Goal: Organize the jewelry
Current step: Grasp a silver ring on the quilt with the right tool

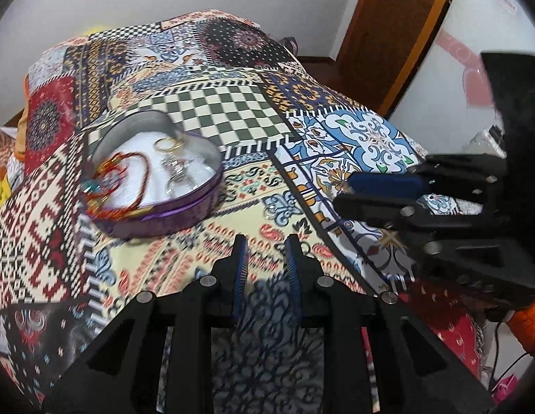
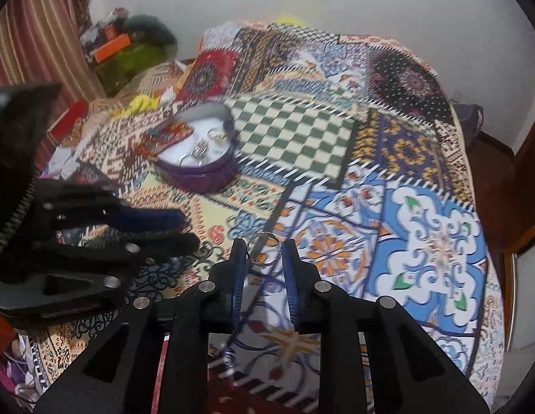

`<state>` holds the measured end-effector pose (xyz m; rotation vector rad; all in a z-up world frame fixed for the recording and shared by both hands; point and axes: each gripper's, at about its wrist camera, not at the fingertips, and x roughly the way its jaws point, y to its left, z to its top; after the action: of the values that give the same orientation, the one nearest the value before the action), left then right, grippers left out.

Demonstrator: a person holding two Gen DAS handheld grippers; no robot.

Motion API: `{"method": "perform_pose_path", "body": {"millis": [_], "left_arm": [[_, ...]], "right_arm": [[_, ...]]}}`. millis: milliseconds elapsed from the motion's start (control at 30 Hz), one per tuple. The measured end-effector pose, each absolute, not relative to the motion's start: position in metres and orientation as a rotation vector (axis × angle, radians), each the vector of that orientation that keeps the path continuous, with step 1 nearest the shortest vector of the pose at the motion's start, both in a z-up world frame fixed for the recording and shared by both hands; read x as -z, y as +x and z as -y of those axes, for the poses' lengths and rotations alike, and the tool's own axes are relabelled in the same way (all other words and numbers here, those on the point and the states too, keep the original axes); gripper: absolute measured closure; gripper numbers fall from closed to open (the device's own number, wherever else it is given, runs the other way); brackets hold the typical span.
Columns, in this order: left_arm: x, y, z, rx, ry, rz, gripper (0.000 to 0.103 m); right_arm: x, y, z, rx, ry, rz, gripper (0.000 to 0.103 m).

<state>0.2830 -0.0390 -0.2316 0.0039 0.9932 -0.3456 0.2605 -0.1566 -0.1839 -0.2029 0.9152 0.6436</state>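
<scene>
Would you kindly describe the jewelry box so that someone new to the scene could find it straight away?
On the patchwork bedspread, look at the near left corner of the green-and-white checkered patch. There sits the box: a low, open, heart-shaped container with purple sides and a white lining, holding red bracelets and metal pieces. It is the only raised container on the cloth.
</scene>
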Motion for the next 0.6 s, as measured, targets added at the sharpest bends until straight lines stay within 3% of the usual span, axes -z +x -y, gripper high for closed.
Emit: {"method": "perform_pose_path", "body": {"millis": [400,467,600], "left_arm": [[0.243,0.304,0.049,0.336,0.012,-0.994,0.082],[0.244,0.306,0.049,0.329,0.014,-0.994,0.090],[0.245,0.308,0.048,0.336,0.008,-0.994,0.096]], "right_arm": [[0.178,0.265,0.176,-0.662,-0.152,-0.870,0.084],[0.179,0.265,0.178,-0.664,-0.145,-0.871,0.084],[0.179,0.265,0.181,-0.661,-0.139,-0.870,0.084]]}}
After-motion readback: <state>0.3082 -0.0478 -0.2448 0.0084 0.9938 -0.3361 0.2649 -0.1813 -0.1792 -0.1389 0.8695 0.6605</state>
